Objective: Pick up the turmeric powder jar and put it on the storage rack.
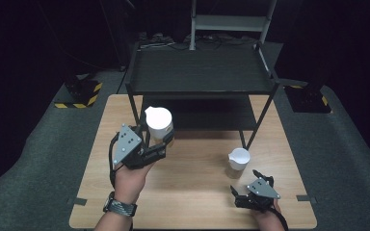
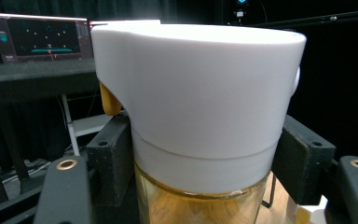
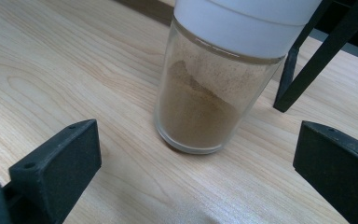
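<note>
- Nearest the high camera, two forearms enter over the near edge of the wooden counter [image 1: 192, 192], each hand holding a gripper; a dark-strapped watch [image 1: 119, 206] sits on the left wrist.
- Right gripper [image 1: 254, 189] hovers low by the near right corner of the counter, its grey three-cornered plate facing up.
- Its fingers [image 3: 56, 163] stand wide apart with nothing between them, as the right gripper view shows.
- Just ahead of those fingers a glass spice jar [image 3: 205, 93] stands upright on the counter, white-capped and partly filled with brown powder heaped higher on one side.
- From above, that spice jar [image 1: 238, 159] stands right of the counter's middle, close beside the front right leg of a black two-tier metal shelf [image 1: 202, 72] that occupies the far half of the counter.
- Left gripper [image 1: 163, 147] is raised over the left half of the counter, near the shelf's front left leg.
- Its fingers [image 2: 109, 154] are clamped on a second spice jar [image 2: 200, 107], pressing it from both sides where the white cap meets the glass.
- This held jar is upright, with a yellowish-brown fill showing through the glass below the cap and a small orange tab under the cap's rim.
- Behind the held jar, the left gripper view shows a lit monitor [image 2: 39, 37] in the dark room.
</note>
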The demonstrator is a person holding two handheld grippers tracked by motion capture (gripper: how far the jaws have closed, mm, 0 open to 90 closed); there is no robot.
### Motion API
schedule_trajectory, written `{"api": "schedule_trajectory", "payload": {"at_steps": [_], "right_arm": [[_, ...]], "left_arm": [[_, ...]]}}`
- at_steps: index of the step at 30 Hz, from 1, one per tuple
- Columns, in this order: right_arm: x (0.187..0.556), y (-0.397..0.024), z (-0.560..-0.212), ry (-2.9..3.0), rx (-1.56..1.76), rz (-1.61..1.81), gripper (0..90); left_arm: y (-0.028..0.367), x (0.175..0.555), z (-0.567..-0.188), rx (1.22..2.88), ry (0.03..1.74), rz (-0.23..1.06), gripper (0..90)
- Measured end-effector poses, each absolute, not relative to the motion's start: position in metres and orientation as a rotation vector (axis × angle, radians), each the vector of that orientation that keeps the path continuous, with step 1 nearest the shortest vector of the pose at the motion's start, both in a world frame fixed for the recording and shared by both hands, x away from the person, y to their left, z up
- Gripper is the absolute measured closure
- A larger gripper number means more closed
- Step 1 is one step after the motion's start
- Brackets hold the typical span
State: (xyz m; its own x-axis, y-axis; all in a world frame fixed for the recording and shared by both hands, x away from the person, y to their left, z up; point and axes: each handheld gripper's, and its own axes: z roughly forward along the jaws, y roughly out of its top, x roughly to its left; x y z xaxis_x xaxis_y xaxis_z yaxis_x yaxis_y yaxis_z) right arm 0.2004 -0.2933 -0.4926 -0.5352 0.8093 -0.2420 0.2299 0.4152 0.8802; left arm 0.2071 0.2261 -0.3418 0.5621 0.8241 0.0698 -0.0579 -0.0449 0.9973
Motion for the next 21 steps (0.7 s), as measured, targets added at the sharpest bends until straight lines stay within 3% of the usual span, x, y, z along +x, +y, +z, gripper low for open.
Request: {"api": "schedule_trajectory", "payload": {"at_steps": [21], "right_arm": [[0.201,-0.295,-0.493,1.993,0.885,1.104,0.5]], "left_arm": [[0.229,0.223,-0.306,1.389,0.682,0.837,30.4]]}}
